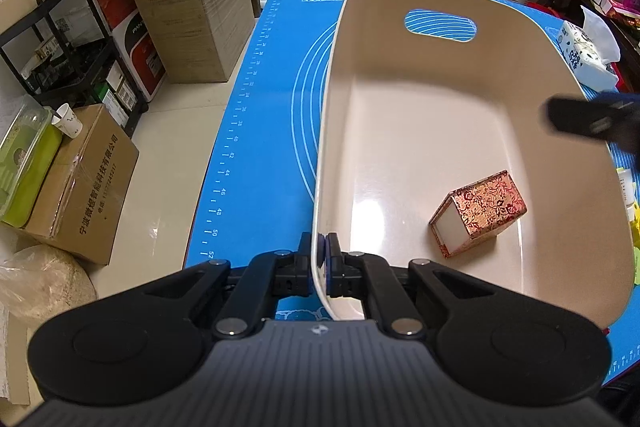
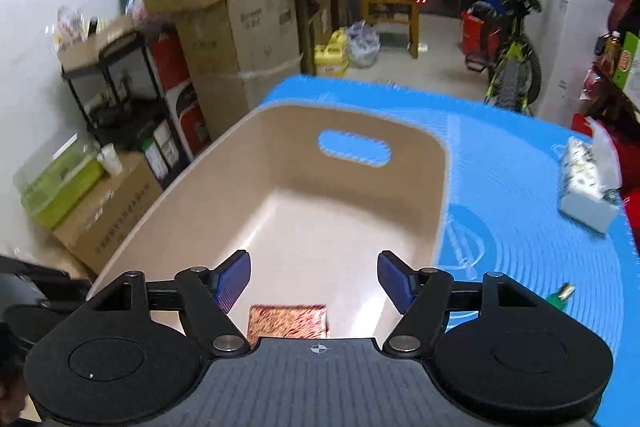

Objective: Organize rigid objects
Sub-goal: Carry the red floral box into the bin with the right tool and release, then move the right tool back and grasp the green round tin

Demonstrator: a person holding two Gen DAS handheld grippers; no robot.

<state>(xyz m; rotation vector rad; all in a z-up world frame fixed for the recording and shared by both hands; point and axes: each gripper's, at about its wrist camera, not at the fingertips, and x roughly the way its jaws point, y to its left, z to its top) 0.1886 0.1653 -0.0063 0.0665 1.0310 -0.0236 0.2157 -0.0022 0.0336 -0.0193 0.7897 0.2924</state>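
Box [image 1: 480,213] sits in the bin [image 1: 440,99], lying on its side on the floor near the right wall, white end facing the near-left corner, long axis running from that end away toward the far right. Starting left of the bin: the left claw [image 1: 320,251] is clamped tight on the near rim, one pad outside the wall, one inside, so it looks to be steadying the bin. Move right and the right claw [image 2: 314,281] hovers above the bin's near end with its jaws spread and nothing between them, the box [image 2: 288,321] directly below and just nearer than the fingertips, half hidden by the claw body. That is the relation that counts: the right claw is the closer one, straight over the box, and by my read the box is already placed and the claw free to go for the next item. Right of the bin, on the blue mat [image 2: 500,187], a small green piece [image 2: 560,297] lies near the right claw, and a tissue pack [image 2: 588,187] farther off. Only the bin's right wall stands between the claw and them.
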